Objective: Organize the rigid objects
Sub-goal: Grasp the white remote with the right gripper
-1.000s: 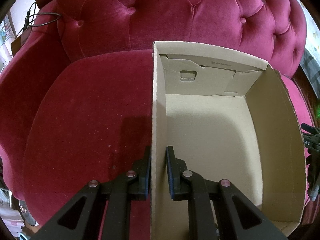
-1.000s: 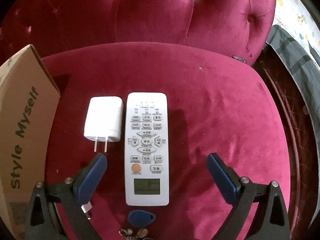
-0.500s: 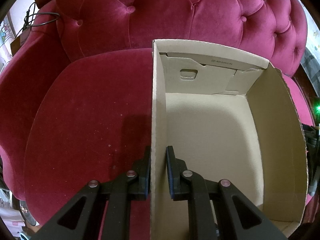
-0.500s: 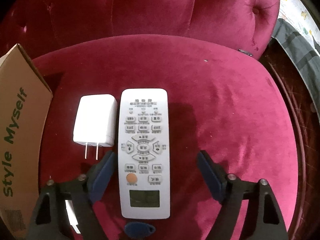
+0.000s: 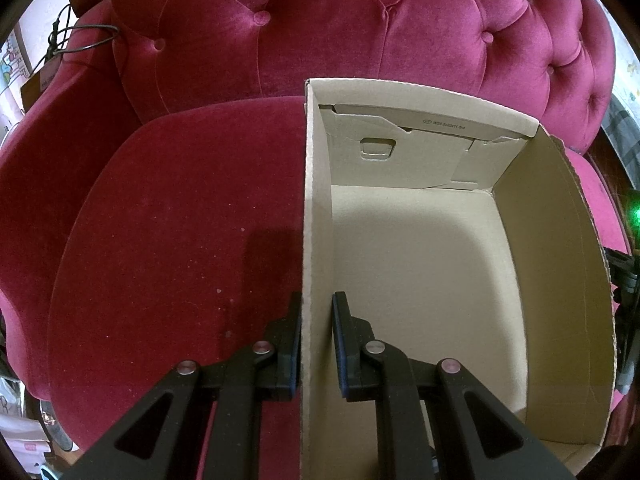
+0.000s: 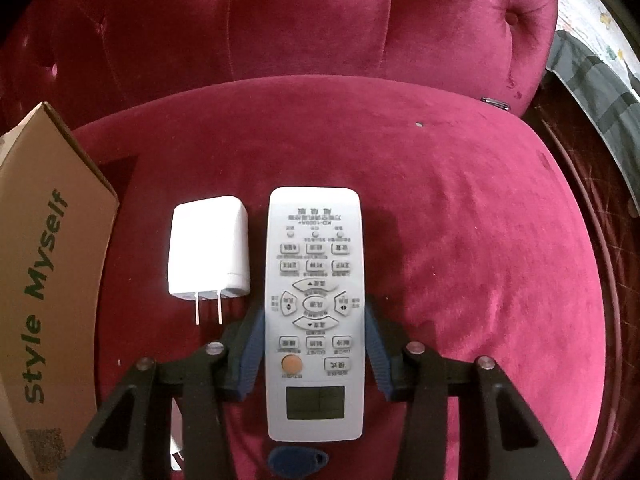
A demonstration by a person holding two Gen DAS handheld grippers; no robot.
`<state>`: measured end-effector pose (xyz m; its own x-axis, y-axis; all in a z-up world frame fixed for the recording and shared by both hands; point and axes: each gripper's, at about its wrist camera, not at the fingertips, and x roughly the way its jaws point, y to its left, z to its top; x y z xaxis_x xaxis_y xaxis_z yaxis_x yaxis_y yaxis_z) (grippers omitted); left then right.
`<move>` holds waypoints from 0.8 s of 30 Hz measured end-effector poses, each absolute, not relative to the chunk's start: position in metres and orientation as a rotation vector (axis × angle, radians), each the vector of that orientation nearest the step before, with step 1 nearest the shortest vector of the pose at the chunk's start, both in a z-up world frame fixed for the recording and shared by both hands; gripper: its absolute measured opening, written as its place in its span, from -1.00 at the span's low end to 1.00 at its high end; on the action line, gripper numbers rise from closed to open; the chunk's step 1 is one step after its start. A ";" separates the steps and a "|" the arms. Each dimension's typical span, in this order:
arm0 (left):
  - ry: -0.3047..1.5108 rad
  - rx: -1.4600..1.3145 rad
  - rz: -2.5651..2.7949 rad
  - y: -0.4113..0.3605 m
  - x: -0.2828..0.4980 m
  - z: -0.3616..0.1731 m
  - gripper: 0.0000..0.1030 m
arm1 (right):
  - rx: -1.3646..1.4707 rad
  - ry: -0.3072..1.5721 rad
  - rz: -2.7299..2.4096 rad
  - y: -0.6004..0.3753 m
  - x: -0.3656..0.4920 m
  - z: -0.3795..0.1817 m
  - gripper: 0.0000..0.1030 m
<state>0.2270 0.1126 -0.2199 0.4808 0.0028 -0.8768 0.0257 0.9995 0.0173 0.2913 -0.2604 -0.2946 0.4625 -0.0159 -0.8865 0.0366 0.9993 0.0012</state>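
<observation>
A white remote control (image 6: 315,240) lies buttons-up on the red velvet seat, with a white plug charger (image 6: 208,248) just left of it. My right gripper (image 6: 315,308) straddles the remote's lower half; its jaws are closing and the blue pads meet both long edges. An open cardboard box (image 5: 420,260) stands on the seat with nothing inside. My left gripper (image 5: 317,300) is shut on the box's left wall, one finger inside and one outside.
A blue key fob (image 6: 296,460) lies below the remote's near end. The box's printed side (image 6: 44,260) rises at the left of the right wrist view. The tufted sofa back (image 5: 320,32) stands behind; bare cushion (image 6: 480,260) lies right of the remote.
The right gripper's jaws have come in from wide apart to the remote's edges, and it has edged forward over the remote. The left gripper and box have not moved.
</observation>
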 end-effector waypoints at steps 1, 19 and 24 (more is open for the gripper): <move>1.069 0.030 -0.014 0.113 0.227 -0.220 -0.72 | 0.026 1.090 -0.033 -0.261 0.291 -0.294 -0.05; 1.068 0.037 -0.008 0.111 0.226 -0.220 -0.72 | 0.008 1.091 -0.055 -0.249 0.284 -0.267 -0.04; 1.069 0.037 -0.007 0.111 0.227 -0.219 -0.72 | 0.010 1.089 -0.051 -0.246 0.282 -0.252 -0.04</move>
<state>0.2265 0.1109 -0.2192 0.4807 0.0126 -0.8768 0.0236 0.9994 0.0273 0.2823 -0.2464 -0.2524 0.4621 -0.0364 -0.8861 0.0464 0.9988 -0.0168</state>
